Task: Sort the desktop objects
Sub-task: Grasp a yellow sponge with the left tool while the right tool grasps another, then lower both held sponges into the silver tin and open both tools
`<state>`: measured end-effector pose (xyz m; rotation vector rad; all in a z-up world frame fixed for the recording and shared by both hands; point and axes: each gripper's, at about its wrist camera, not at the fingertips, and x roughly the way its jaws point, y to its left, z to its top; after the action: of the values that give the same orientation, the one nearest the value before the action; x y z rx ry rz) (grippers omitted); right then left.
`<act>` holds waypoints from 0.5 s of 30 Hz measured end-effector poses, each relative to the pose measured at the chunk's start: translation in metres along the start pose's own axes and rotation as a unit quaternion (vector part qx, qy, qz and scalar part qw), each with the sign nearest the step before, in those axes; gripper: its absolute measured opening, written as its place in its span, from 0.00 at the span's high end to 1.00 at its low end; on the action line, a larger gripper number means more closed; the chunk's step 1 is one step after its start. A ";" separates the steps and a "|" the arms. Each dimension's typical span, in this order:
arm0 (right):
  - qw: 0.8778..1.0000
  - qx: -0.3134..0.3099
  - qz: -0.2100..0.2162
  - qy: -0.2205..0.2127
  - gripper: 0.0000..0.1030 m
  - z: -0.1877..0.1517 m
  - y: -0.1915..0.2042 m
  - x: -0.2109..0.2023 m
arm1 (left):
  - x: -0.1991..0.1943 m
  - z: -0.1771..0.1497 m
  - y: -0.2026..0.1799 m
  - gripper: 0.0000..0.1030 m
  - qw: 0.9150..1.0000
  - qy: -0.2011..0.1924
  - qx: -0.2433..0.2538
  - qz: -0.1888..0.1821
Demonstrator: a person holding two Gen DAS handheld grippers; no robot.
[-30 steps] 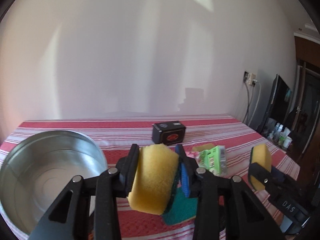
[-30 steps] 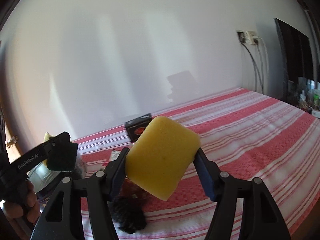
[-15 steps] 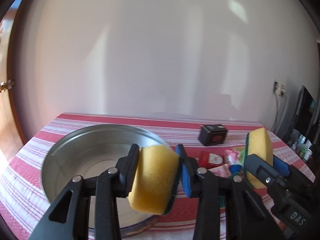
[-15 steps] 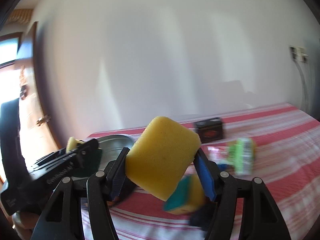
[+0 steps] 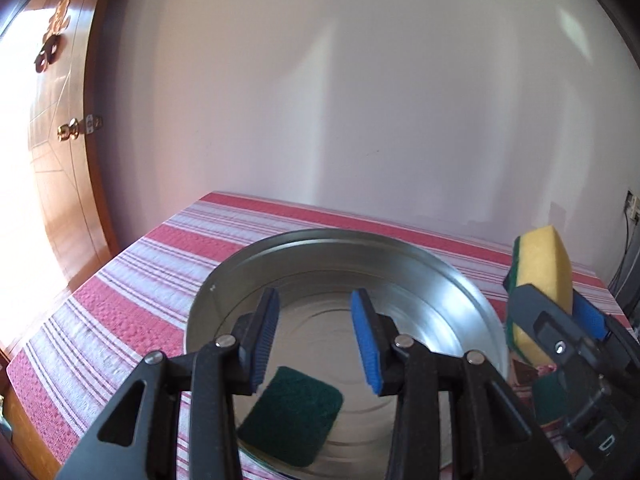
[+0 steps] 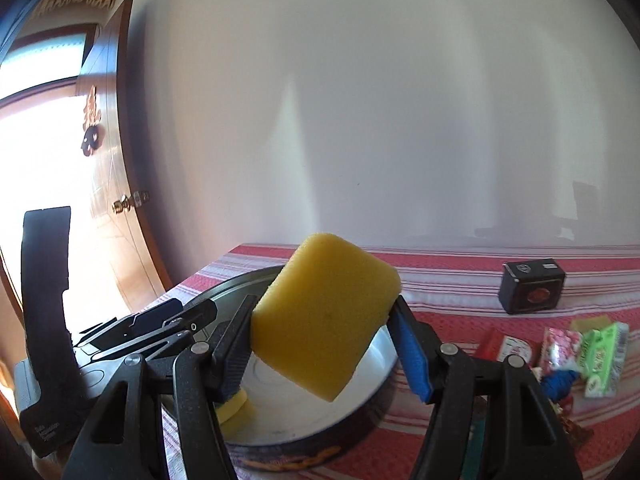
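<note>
We are at the drop-off step: one sponge is in the tin, and the second is about to follow. Nearest in the left wrist view, our left gripper (image 5: 314,336) hangs over the tin with its blue-padded fingers apart and nothing between them. Just below it lies the first sponge (image 5: 291,416), green scouring side up, flat on the floor of the round metal tin (image 5: 476,304) near its near wall; in the right wrist view its yellow edge peeks out beneath the fingers.

Our right gripper (image 6: 326,344) is clamped on the second sponge (image 6: 326,312), a yellow block held tilted, one corner pointing down, its green backing visible only in the left wrist view. It hovers above the tin's near rim. We judge the next move calls for carrying it a little further over the open floor, then parting the fingers so that it lands beside the first. Being soft foam, it may cling briefly to a pad.

Farther off on the red striped tablecloth (image 6: 460,280), well apart from the tin, wait a small black box (image 6: 532,292) and a cluster of snack packets (image 6: 576,352).
</note>
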<state>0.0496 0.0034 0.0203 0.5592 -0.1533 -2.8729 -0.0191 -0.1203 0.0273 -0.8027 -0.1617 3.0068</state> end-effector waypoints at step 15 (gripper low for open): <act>0.997 -0.013 0.035 0.067 0.27 -0.013 0.022 0.059 | 0.030 -0.003 0.028 0.41 0.999 0.026 -0.027 0.037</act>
<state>0.0047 -0.0319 -0.0101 0.7251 -0.1118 -2.7553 -0.0436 -0.1462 0.0072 -0.9111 -0.2173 3.0588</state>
